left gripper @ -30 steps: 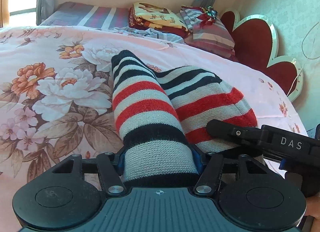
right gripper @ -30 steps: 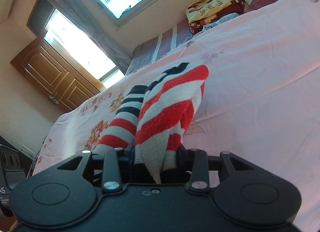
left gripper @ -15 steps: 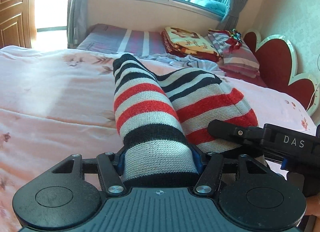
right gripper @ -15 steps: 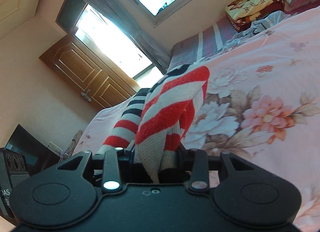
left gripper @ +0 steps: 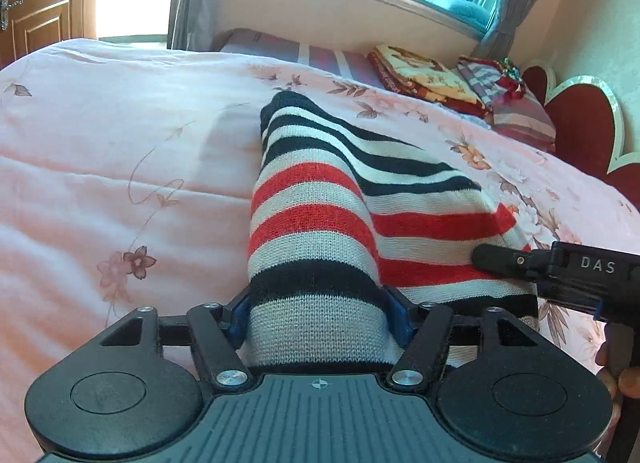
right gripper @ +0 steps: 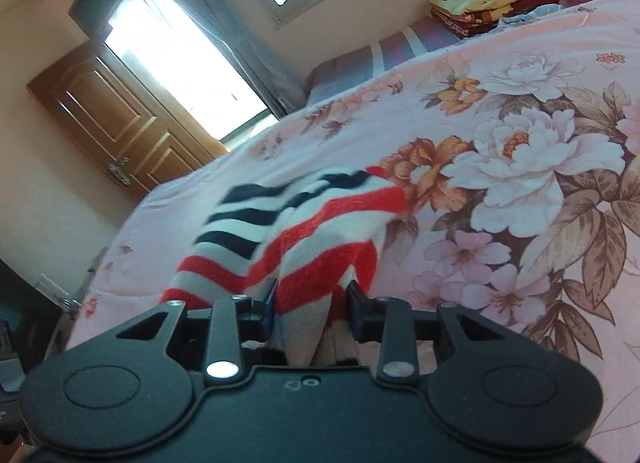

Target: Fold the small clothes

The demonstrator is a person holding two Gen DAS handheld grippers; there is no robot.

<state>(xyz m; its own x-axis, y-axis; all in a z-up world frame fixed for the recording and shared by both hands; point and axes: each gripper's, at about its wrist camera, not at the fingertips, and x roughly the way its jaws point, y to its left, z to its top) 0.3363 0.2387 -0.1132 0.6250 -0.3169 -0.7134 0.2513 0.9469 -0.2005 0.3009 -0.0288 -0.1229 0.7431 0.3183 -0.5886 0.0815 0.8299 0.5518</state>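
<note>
A small knitted garment with red, white and black stripes (left gripper: 320, 223) hangs over the pink floral bedspread (left gripper: 120, 167). My left gripper (left gripper: 318, 315) is shut on its near edge, the cloth bunched between the blue-padded fingers. My right gripper (right gripper: 310, 303) is shut on another part of the same garment (right gripper: 320, 231), which looks motion-blurred there. In the left wrist view the right gripper's black finger (left gripper: 504, 261) lies against the garment's right side. The garment's underside is hidden.
A folded yellow and red blanket (left gripper: 424, 77) and striped pillows (left gripper: 516, 103) lie at the bed's head by a red heart-shaped headboard (left gripper: 576, 131). A wooden door (right gripper: 120, 119) and a bright window stand beyond the bed. The person's hand (left gripper: 624, 375) shows at the right edge.
Both grippers have swung with the garment across the bed, and the views have tilted. The garment now sits lower and nearer the bedspread in the right wrist view. Both grips stay shut.
</note>
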